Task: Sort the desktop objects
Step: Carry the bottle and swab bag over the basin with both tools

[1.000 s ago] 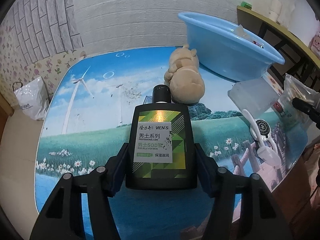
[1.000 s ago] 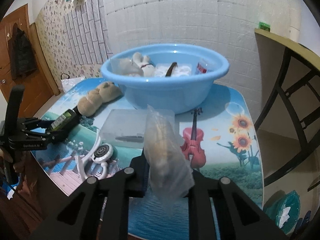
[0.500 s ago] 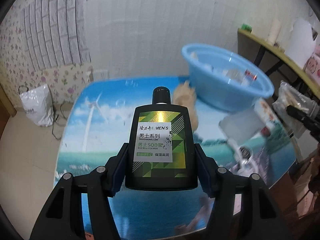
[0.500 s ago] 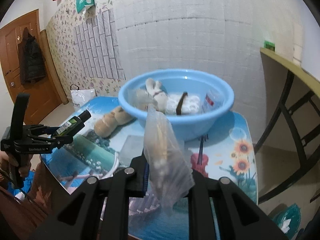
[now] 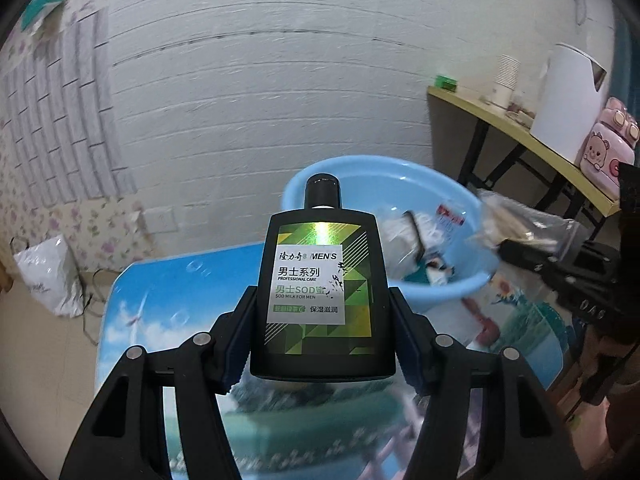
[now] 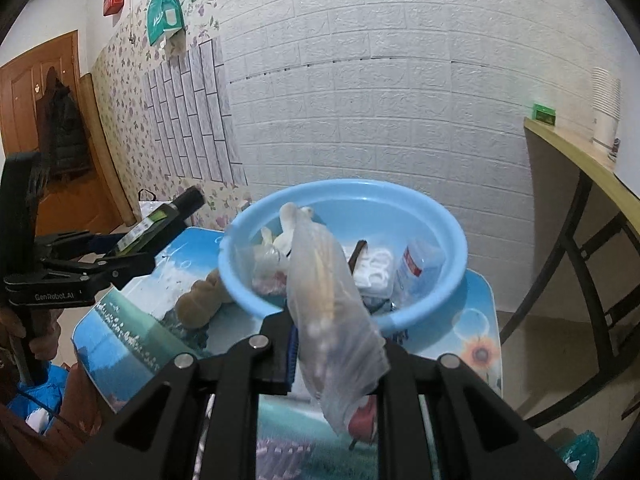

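My left gripper (image 5: 320, 332) is shut on a black men's lotion bottle (image 5: 322, 288) with a green label, held high above the table. It also shows in the right wrist view (image 6: 160, 224) at the left. My right gripper (image 6: 336, 344) is shut on a clear plastic bag (image 6: 326, 300) of pale sticks, held up in front of the blue basin (image 6: 440, 304). In the left wrist view the bag (image 5: 520, 228) hangs at the basin's (image 5: 452, 284) right rim. The basin holds several items.
The table (image 6: 132, 336) has a printed landscape cover. A tan plush toy (image 6: 200, 300) lies left of the basin. A wooden side desk (image 5: 520, 132) with a white kettle and pink jar stands at the right. A white bag (image 5: 48, 276) sits on the floor.
Both grippers have risen and tilted up with their objects. The basin now sits lower and closer in both views, and the bag has come nearer its rim.
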`<state>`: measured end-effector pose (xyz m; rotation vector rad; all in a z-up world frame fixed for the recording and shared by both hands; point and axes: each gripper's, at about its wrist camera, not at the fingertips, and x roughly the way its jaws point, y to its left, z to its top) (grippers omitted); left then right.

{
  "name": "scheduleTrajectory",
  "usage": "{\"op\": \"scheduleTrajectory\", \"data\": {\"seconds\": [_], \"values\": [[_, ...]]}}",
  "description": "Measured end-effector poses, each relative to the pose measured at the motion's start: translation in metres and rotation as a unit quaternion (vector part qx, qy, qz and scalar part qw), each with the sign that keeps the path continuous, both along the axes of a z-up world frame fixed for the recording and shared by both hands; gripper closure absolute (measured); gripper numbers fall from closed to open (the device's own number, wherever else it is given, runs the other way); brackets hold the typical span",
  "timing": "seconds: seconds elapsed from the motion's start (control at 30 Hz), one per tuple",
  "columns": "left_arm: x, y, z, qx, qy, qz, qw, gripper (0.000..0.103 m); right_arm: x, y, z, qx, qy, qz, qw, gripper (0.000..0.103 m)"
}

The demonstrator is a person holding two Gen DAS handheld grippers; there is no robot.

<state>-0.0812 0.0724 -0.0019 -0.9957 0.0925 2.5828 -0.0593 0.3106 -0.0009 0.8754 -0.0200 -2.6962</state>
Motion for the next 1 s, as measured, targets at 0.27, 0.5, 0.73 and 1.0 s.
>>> {"op": "scheduleTrajectory", "data": {"seconds": [0.27, 0.5, 0.73, 1.0], "values": [[-0.041, 0.043, -0.007, -0.005, -0.011, -0.038, 0.9992, 0.042, -0.042, 0.006, -0.006, -0.010, -0.011, -0.021, 1.000, 0.088], [-0.066, 0.070, -0.006, -0.018, -0.004, -0.052, 0.9985, 0.041, -0.076, 0.016, -0.002, -0.016, -0.010, -0.039, 0.999, 0.088], [-0.081, 0.078, 0.002, -0.012, 0.000, -0.048, 0.9988, 0.041, -0.103, 0.010, -0.004, -0.022, -0.020, -0.032, 0.999, 0.088], [-0.093, 0.081, 0.005, -0.009, -0.007, -0.047, 0.9988, 0.041, -0.120, 0.003, -0.013, -0.019, -0.050, -0.033, 0.998, 0.086]]}}
